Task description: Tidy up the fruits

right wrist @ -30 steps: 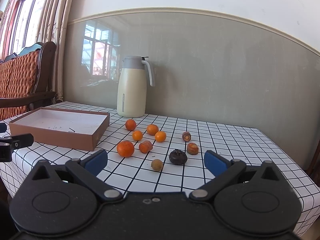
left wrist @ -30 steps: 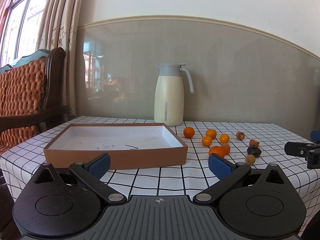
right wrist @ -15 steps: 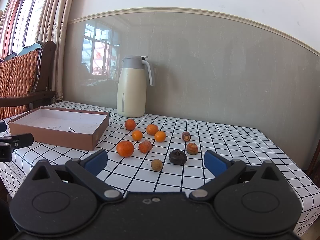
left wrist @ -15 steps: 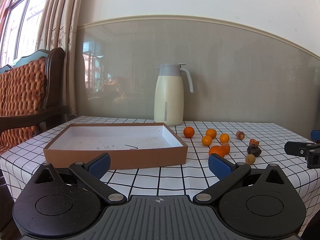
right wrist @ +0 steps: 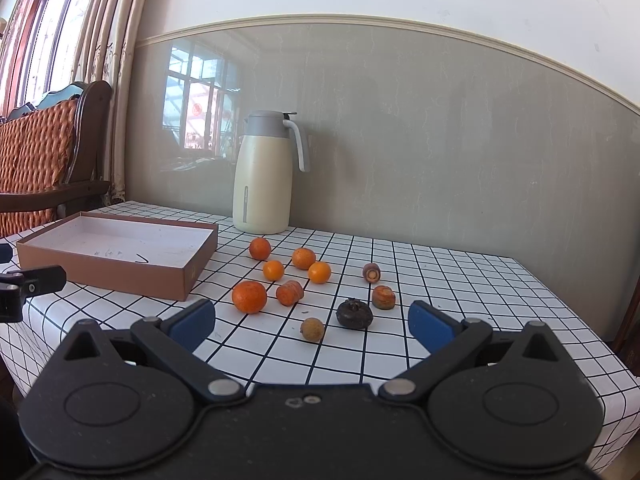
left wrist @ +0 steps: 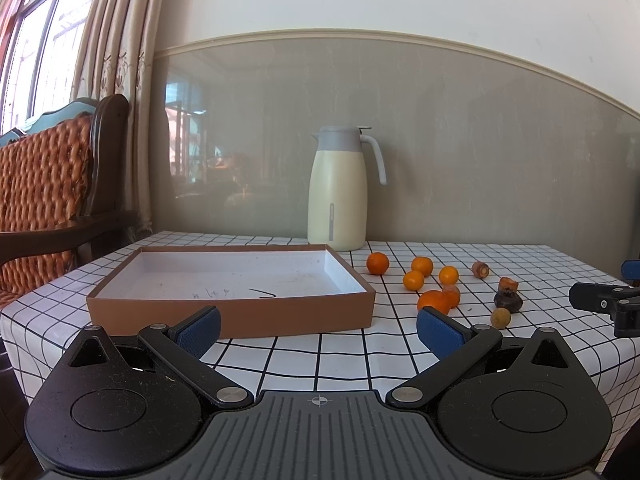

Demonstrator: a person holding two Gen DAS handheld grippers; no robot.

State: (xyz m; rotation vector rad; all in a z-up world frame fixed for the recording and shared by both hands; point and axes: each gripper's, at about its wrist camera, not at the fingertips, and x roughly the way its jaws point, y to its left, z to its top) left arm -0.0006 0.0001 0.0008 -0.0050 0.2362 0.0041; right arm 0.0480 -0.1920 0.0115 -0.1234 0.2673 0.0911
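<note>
Several fruits lie loose on the checked tablecloth: a large orange (right wrist: pixel 249 297), small oranges (right wrist: pixel 260 248) (right wrist: pixel 319 272), a dark round fruit (right wrist: pixel 354 313), a small tan fruit (right wrist: pixel 312 329) and carrot-like stubs (right wrist: pixel 289 292). An empty brown cardboard box (right wrist: pixel 120 266) sits to their left, and fills the middle of the left wrist view (left wrist: pixel 232 308). My right gripper (right wrist: pixel 312 326) is open, low at the table's front, just short of the tan fruit. My left gripper (left wrist: pixel 318 326) is open in front of the box, holding nothing. The same fruits (left wrist: pixel 433 302) lie right of the box.
A cream thermos jug (right wrist: pixel 263 176) stands at the back by the grey wall. A wooden chair with an orange cushion (left wrist: pixel 44 184) is at the left beside curtains. The table edge drops off at the right (right wrist: pixel 592 320). The right gripper's tip (left wrist: pixel 600 302) pokes into the left view.
The right gripper has crept slightly forward toward the fruits; the left gripper has barely moved. Both stay open.
</note>
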